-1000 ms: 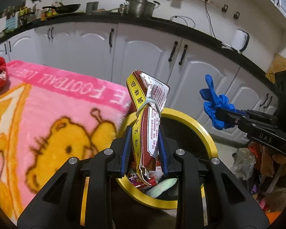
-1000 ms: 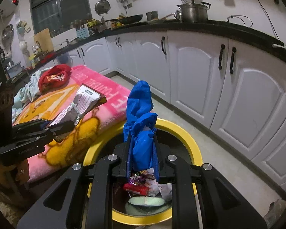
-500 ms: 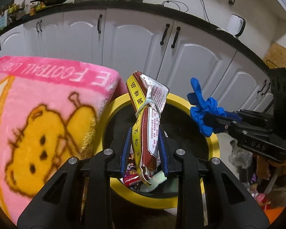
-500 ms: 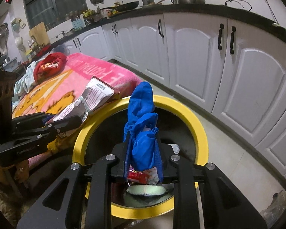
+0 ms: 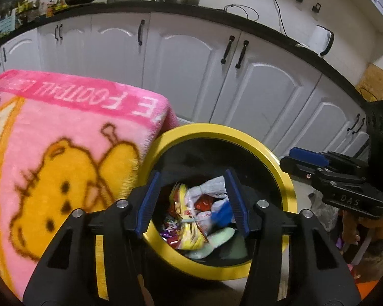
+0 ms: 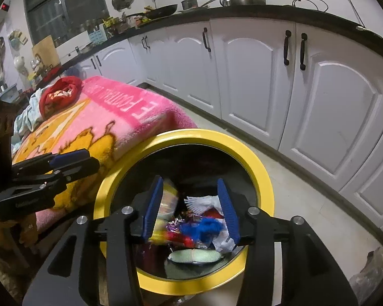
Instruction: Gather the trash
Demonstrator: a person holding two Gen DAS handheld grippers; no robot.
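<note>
Both pieces of trash have left the tongs since half a second ago: the snack packet (image 5: 189,219) and the blue glove (image 6: 204,227) now lie inside the bin (image 5: 288,178), among other wrappers. Left gripper (image 5: 192,201) and right gripper (image 6: 191,209) hang side by side above the bin's mouth, jaws spread wide and empty, pointing down into it. Along the bin's left rim lies the pink blanket (image 5: 63,127); bare floor (image 6: 306,193) separates the bin from the white cabinets (image 6: 332,102).

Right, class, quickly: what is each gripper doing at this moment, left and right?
Left gripper: open, holding nothing, above the yellow-rimmed bin.
Right gripper: open, holding nothing, above the same bin.
</note>
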